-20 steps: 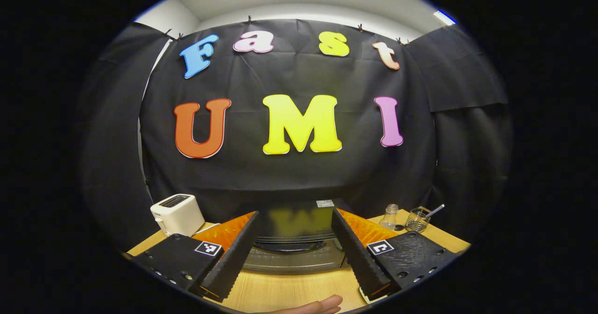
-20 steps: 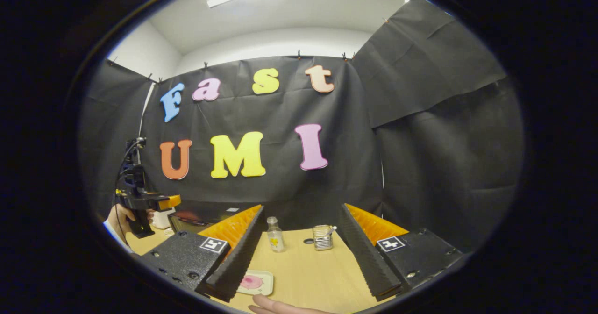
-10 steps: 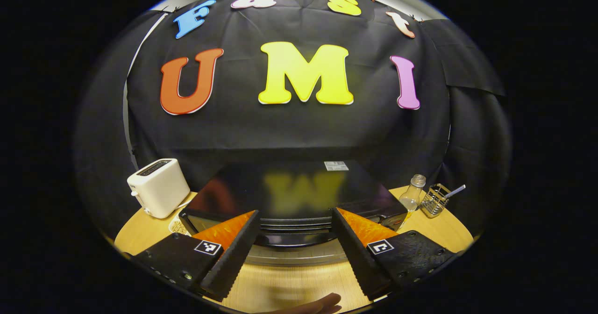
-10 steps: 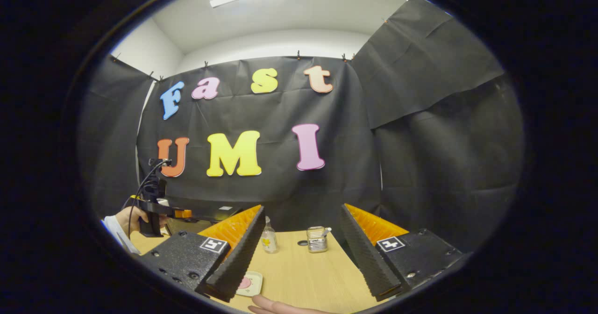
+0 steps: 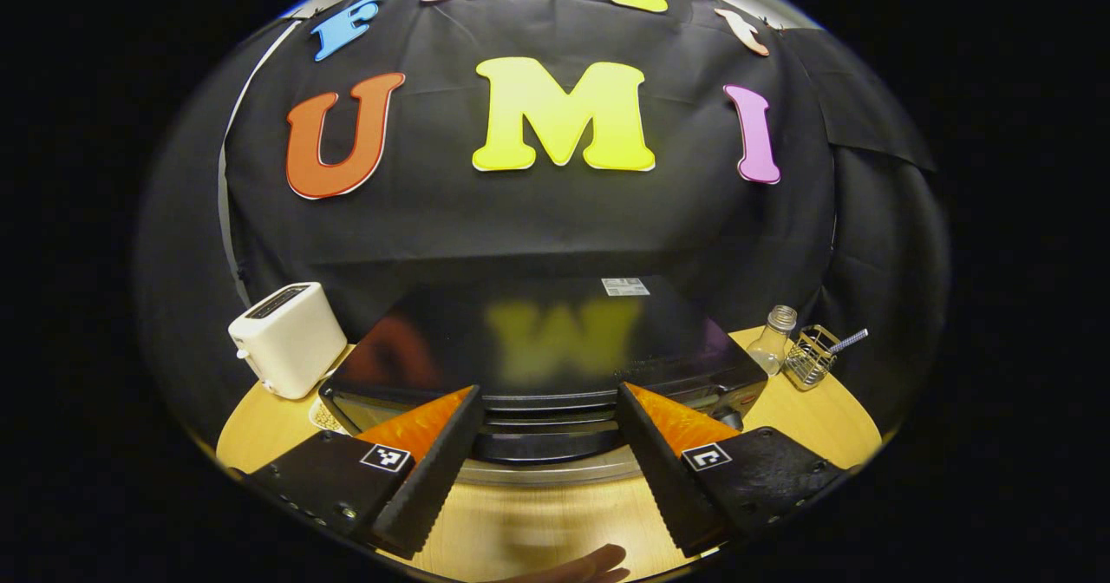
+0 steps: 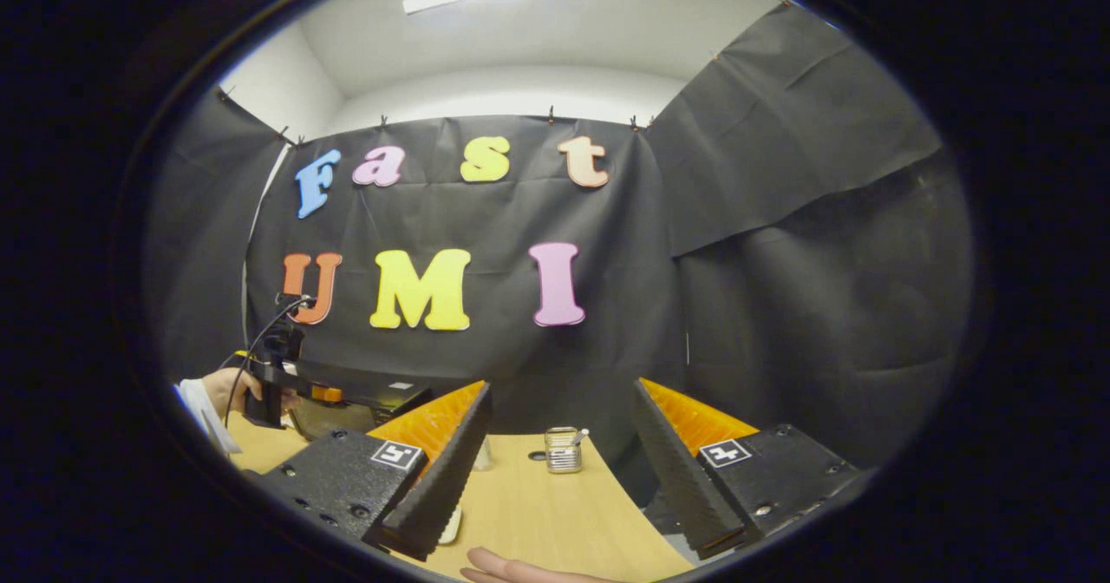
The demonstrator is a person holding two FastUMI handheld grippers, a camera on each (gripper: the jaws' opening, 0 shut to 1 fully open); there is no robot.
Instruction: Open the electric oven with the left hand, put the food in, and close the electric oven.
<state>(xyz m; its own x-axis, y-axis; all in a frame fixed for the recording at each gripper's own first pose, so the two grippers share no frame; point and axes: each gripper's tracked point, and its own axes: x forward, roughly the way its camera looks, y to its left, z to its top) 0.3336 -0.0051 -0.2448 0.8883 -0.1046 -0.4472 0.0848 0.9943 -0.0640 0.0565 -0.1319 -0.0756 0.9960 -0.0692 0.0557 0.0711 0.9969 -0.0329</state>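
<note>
Left tool [image 5: 546, 470] spread wide, nothing between fingers. Electric oven [image 5: 555, 349] on table [image 5: 815, 409] straight ahead, door shut; handle [image 5: 542, 446], probably the dark bar, runs crosswise between fingertips. Right tool [image 6: 555, 479] also spread, off to oven's right.

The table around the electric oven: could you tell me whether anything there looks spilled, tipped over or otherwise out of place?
Nothing stands out. The electric oven sits squarely on the wooden table with its door closed. The white toaster, the small glass bottle and the wire holder all stand upright, and no spill shows.
</note>
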